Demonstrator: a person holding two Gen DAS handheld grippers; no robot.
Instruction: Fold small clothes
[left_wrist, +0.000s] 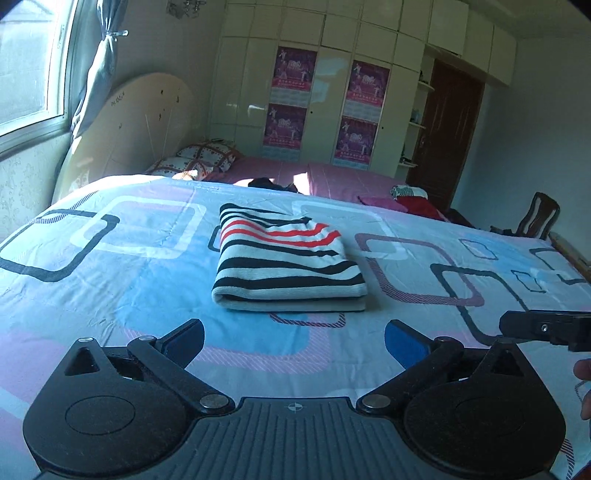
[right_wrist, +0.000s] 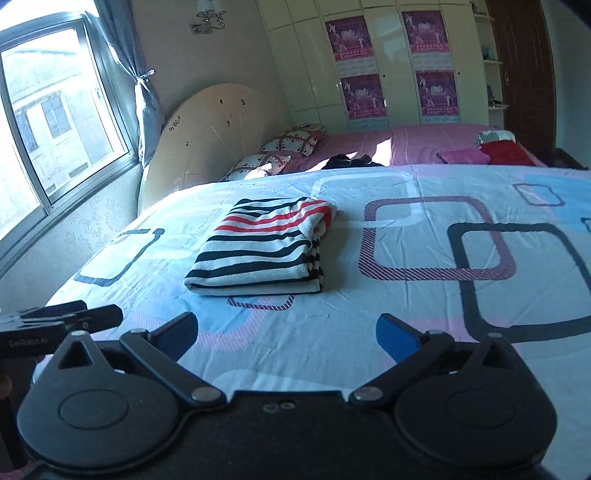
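Note:
A folded striped garment (left_wrist: 284, 262), white with black and red bands, lies flat on the patterned sheet (left_wrist: 110, 295) in the middle of the bed. In the right wrist view the same striped garment (right_wrist: 264, 247) sits left of centre. My left gripper (left_wrist: 294, 341) hangs open, well short of the garment, with nothing between its blue pads. My right gripper (right_wrist: 287, 338) is open too, with only sheet (right_wrist: 406, 295) between its fingers. Each gripper shows at the edge of the other's view: the right gripper (left_wrist: 546, 328) and the left gripper (right_wrist: 70, 317).
Behind the sheet lies a pink bedspread (left_wrist: 332, 177) with pillows (left_wrist: 199, 158), a dark cloth (left_wrist: 273, 183) and a pile of red and pink clothes (left_wrist: 402, 199). A wardrobe with posters (left_wrist: 291, 103), a window (right_wrist: 55, 122) at the left and a chair (left_wrist: 535, 218) stand around.

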